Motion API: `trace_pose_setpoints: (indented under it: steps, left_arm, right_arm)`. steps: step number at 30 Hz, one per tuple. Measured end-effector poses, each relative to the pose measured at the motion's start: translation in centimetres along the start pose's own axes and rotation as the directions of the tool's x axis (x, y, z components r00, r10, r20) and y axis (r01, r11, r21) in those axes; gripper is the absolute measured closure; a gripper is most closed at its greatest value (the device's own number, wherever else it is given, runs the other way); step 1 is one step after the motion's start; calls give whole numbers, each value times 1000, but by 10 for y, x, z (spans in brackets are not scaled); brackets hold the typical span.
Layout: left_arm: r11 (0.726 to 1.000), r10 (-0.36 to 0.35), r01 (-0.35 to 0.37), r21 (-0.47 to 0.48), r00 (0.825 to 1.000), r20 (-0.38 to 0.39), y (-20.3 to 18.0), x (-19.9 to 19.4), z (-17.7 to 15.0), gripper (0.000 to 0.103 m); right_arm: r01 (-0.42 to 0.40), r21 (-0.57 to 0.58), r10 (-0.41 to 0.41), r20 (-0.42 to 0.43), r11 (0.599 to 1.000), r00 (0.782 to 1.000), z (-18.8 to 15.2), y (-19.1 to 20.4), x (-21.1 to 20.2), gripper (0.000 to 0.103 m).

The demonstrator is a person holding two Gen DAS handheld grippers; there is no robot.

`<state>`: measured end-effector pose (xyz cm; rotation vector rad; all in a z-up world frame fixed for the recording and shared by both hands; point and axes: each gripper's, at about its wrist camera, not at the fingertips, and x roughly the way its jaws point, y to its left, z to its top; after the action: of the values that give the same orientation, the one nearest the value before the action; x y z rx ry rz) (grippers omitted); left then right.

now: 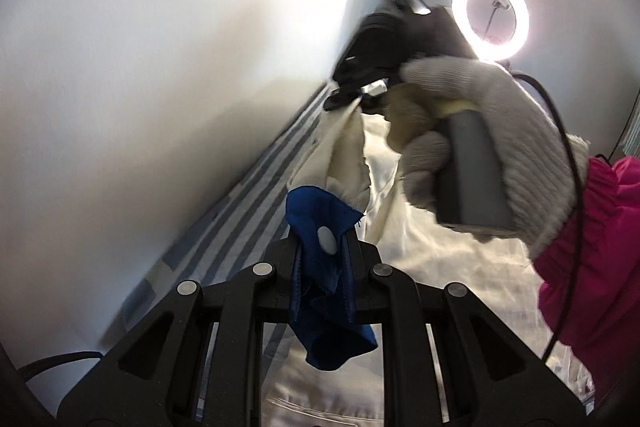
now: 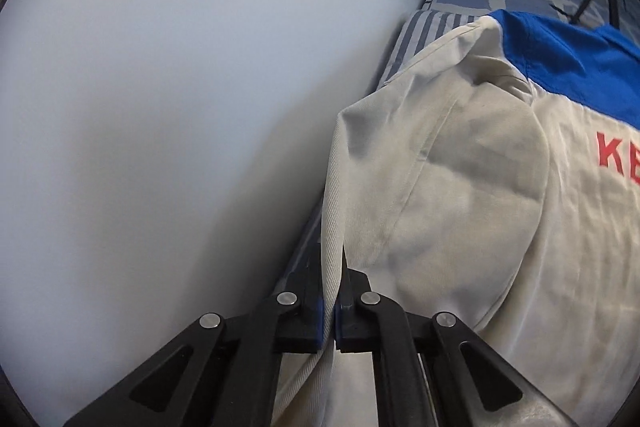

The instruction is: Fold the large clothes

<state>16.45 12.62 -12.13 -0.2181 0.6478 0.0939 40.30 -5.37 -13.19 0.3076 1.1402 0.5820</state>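
- Two grips are on, one garment between them: the cream jacket (image 2: pixel 460 187) with blue panels and red lettering lies along a striped bed (image 2: pixel 424 27), tight against the pale wall (image 2: pixel 160 107).
- Left gripper (image 1: pixel 322 247): jaws nearly together, pinching a blue cuff (image 1: pixel 320 227) with a grey snap; the loose blue end flops back over the linkage, the cream sleeve runs away forward from the tips.
- Right gripper (image 2: pixel 335 291): jaws clamped on a thin cream edge of the jacket, cloth rising taut from the blue-padded tips up toward the shoulder.
- In the left view, that right gripper (image 1: pixel 352 99) shows ahead and higher, in a gloved hand (image 1: pixel 480 131), cream fabric hanging from its tip. A pink sleeve (image 1: pixel 592 267) and a ring light (image 1: pixel 491 21) sit behind it.
- The relation that matters: the sleeve stretches as a line between the two grips, cuff at the near end on the left, shoulder side at the far end on the right. Its long axis looks roughly parallel to the wall.
- The jacket body lies to the right of both tips, away from the wall. So the fold, I'd judge, goes that way: swing the sleeve across onto the torso.
- The left hand owns the free end; it should lead, while the right acts as hinge.
- Risk: little room wallside, and the cuff grip is bunched, so it may slip.
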Motion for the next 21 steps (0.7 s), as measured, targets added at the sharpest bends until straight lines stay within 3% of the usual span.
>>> trace_pose_setpoints:
  steps: [5, 10, 15, 17, 21]
  left_arm:
    - [995, -49, 46, 93, 998, 30, -26, -28, -3, 89]
    - [974, -139, 145, 173, 989, -43, -55, -42, -23, 86]
    - [939, -272, 294, 180, 952, -139, -65, -62, -46, 75]
    - [935, -302, 324, 145, 941, -155, -66, -67, -53, 62]
    - [946, -310, 322, 32, 931, -192, -42, -59, -49, 60]
  right_arm:
    - [-130, 69, 123, 98, 989, 988, -15, -36, -59, 103]
    - [-230, 169, 199, 183, 958, 963, -47, -95, -102, 103]
    - [-268, 295, 204, 230, 917, 951, -77, -164, -117, 103]
    - [-282, 373, 200, 244, 884, 949, -92, -196, -117, 103]
    - [-184, 453, 99, 206, 872, 974, -118, -240, -114, 103]
